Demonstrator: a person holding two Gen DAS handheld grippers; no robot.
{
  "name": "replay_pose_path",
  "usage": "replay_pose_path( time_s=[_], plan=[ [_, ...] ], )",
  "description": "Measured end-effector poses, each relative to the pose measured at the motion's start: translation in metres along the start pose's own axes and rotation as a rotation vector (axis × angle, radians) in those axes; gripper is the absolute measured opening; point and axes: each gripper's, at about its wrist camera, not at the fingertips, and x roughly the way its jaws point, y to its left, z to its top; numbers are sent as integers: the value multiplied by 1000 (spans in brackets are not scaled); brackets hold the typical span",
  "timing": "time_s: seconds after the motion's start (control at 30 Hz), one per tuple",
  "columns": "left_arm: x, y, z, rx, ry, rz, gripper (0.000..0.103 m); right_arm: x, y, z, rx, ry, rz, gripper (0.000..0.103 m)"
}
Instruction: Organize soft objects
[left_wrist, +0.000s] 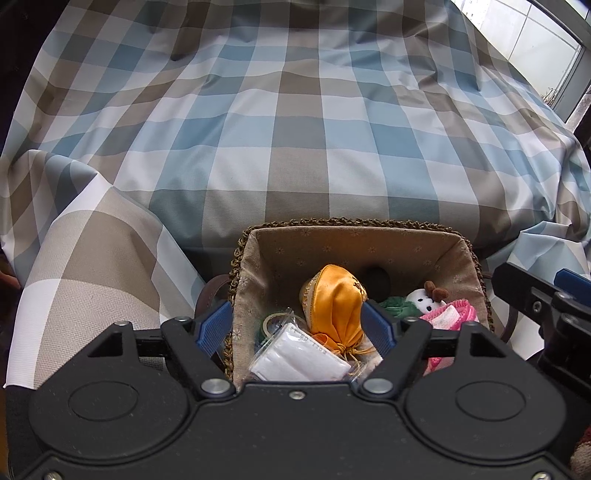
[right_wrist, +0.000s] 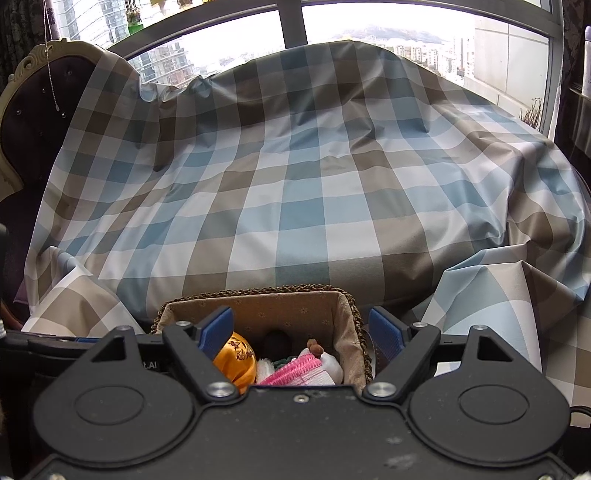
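Open jaws over filled basket (right_wrist: 352, 321)

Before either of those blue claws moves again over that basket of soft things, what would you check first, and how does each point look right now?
1. Left gripper empty: ok, jaws apart, pads pressing nothing.
2. Right gripper empty: ok, jaws apart, nothing between them.
3. Soft things inside the basket: ok for those seen: orange pouch, white packet, pink cloth, white plush toy.
4. Nothing left out on the checked cloth: ok, it shows no loose items.
5. Grippers clear of each other: cannot tell; the right one sits close at the left view's edge.
6. Basket standing steady: cannot tell, its base is hidden.
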Motion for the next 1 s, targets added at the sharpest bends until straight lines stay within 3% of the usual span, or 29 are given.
replay_pose_path(
  time_s=[1.0],
  plan=[
    [-4,2,2,-23,-24,60,73,13,-1,2,-13,74,-32,83]
  ],
)
